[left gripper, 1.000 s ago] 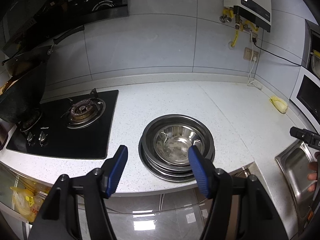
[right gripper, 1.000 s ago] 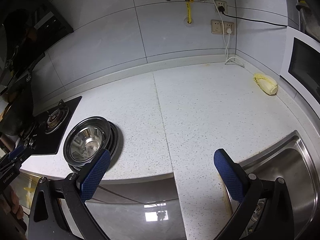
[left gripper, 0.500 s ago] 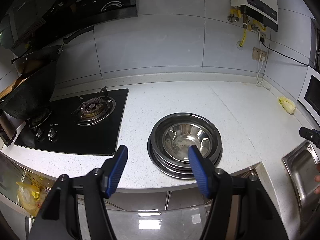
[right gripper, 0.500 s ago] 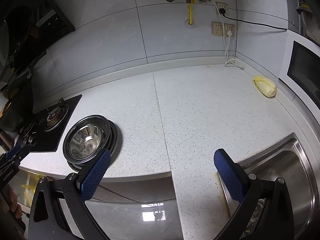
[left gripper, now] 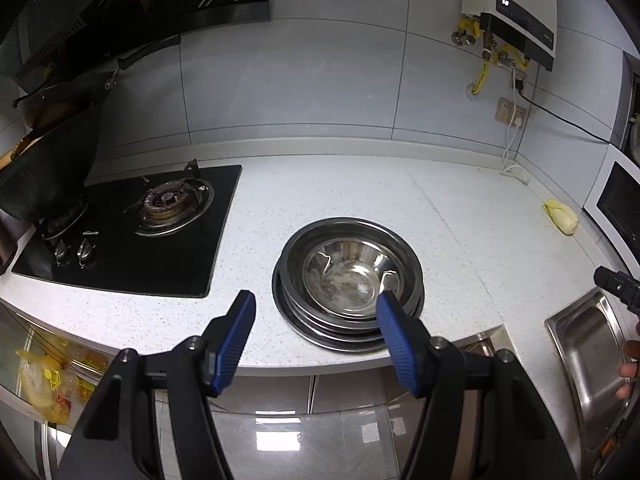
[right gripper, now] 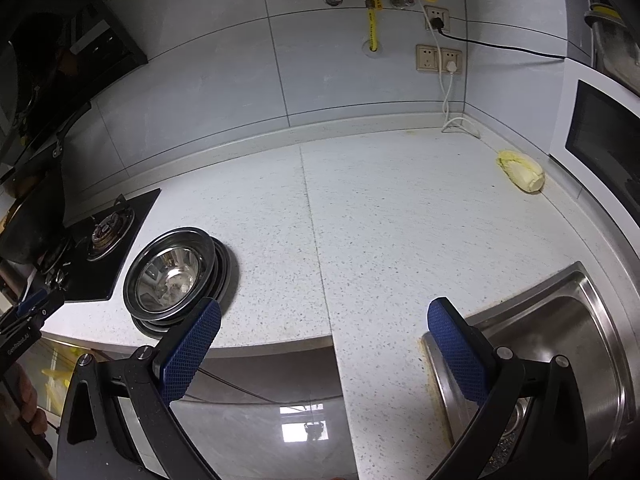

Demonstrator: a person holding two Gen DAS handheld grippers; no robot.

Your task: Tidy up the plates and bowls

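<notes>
We see left tool (left gripper: pixel 316 312) with blue pads spread apart, nothing between them, held off front edge of worktop (left gripper: pixel 460 216). Stack (left gripper: pixel 347 284) of steel plates with bowl (left gripper: pixel 345 274) nested on top sits on worktop near front edge, just right of hob (left gripper: pixel 132 236); right pad overlaps stack's near rim in view, contact unclear. Right tool (right gripper: pixel 324 322) also spread apart, gripping nothing, off worktop edge beside sink (right gripper: pixel 560 320). Stack well left of it. Cabbage (right gripper: pixel 522 176) lies by far right wall.
</notes>
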